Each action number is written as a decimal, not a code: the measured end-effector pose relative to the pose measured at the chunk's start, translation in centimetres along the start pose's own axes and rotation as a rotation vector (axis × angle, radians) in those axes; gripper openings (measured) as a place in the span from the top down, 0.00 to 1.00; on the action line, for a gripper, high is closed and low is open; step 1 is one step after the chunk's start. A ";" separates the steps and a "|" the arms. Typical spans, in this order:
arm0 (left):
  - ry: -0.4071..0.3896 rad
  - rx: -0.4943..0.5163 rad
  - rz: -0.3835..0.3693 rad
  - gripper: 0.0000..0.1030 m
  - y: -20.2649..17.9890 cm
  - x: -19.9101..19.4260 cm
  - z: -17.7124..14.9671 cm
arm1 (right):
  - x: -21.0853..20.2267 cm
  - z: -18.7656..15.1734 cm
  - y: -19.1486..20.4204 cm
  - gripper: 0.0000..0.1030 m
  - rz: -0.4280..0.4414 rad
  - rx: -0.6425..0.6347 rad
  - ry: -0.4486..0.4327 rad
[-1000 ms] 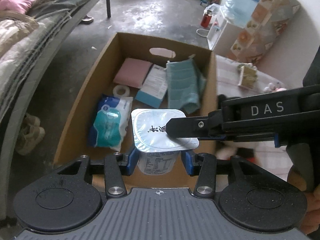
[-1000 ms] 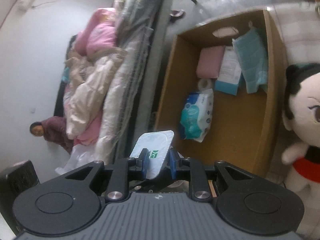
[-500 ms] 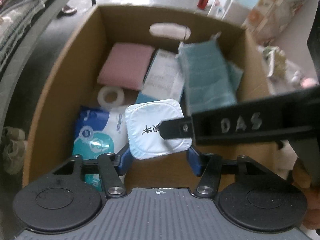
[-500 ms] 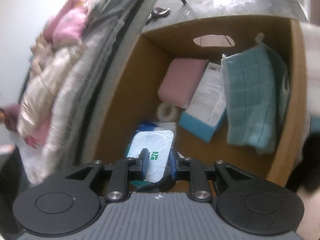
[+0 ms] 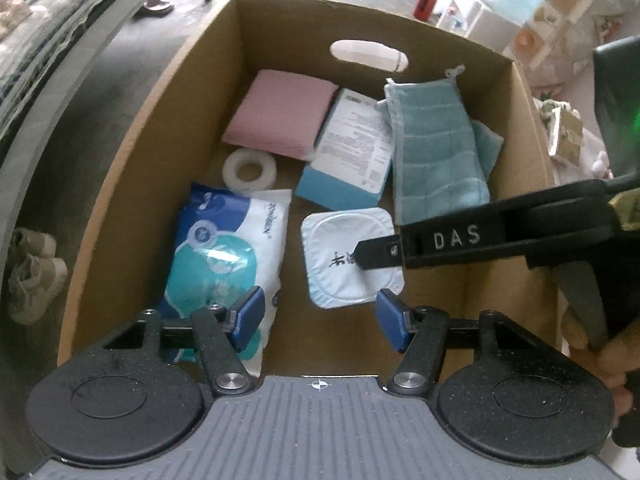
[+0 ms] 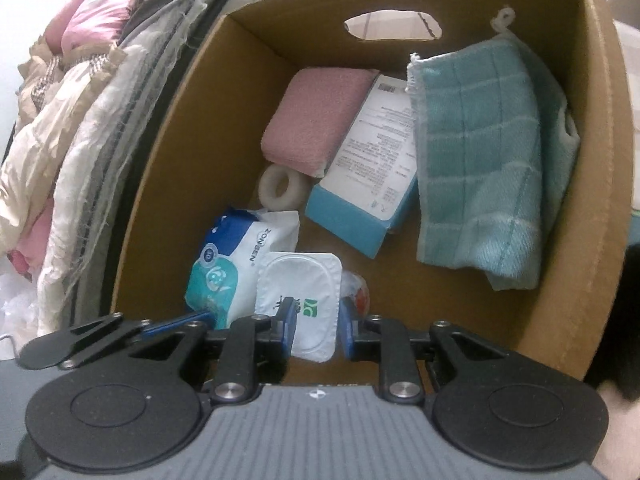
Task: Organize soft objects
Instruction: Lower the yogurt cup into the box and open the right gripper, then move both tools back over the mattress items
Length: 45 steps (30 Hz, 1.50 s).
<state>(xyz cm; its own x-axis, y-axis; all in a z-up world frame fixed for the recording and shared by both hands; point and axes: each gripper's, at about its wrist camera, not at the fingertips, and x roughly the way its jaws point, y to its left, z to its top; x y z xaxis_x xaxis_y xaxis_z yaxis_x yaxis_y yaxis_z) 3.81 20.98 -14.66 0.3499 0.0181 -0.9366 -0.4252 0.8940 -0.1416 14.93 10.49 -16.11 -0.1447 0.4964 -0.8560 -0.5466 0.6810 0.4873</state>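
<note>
Yogurt cup (image 5: pixel 352 258) sits low in the cardboard box (image 5: pixel 520 128), on or just above the bare floor patch between the wipes pack (image 5: pixel 224 256) and the teal towel (image 5: pixel 436 152), with the blue-edged carton (image 5: pixel 348 160) just behind it. We hold it by the foil lid's edge with the right gripper (image 6: pixel 316 322), whose fingers (image 6: pixel 287 320) are closed on that rim. The left gripper (image 5: pixel 318 318) frames the cup from nearer us; its fingers are opening, stand clear of the cup's sides, and grip nothing.

To finish this placement well, we judge that we should lower the cup until its base rests flat on the cardboard, keep it upright so the foil stays sealed, then release the right fingers gently and lift straight up, avoiding the wipes pack. The left gripper should draw back without brushing the cup.
</note>
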 end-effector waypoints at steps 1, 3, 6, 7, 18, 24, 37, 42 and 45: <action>0.001 -0.003 0.004 0.40 0.1 -0.1 -0.1 | 0.3 0.2 0.1 0.78 -0.008 0.000 0.002; -0.002 -0.005 0.011 0.40 0.3 -0.2 -0.2 | 0.6 0.4 0.1 0.78 -0.010 0.002 -0.002; -0.010 -0.015 0.014 0.40 0.7 -0.6 -0.4 | 0.7 0.7 0.3 0.78 -0.019 0.004 -0.025; -0.015 -0.020 0.017 0.40 0.9 -0.8 -0.5 | 0.6 0.9 0.4 0.78 -0.025 0.003 -0.038; -0.052 -0.050 0.062 0.34 1.3 -2.2 -0.5 | -1.4 1.7 -0.4 0.74 0.056 0.068 -0.141; -0.061 -0.073 0.078 0.31 -0.2 -4.8 -0.6 | -8.5 -0.9 -1.4 0.40 0.139 0.070 -0.285; -0.076 -0.169 0.240 0.25 -6.9 -9.9 -1.6 | -19.4 -7.5 -11.1 0.38 0.400 0.112 -0.336; -0.138 -0.164 0.079 0.19 -13.3 -11.9 2.0 | -26.0 -7.6 -16.9 0.38 0.311 0.088 -0.378; -0.185 -0.115 0.015 0.02 -17.9 -11.0 5.0 | -29.8 -5.6 -20.4 0.37 0.215 0.078 -0.445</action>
<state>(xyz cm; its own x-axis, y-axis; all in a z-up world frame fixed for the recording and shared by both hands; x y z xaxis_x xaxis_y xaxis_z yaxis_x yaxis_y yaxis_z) 11.70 7.01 -0.20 0.4859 0.1222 -0.8654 -0.5205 0.8359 -0.1741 25.76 -21.24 -1.53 0.1280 0.8002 -0.5859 -0.4771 0.5676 0.6710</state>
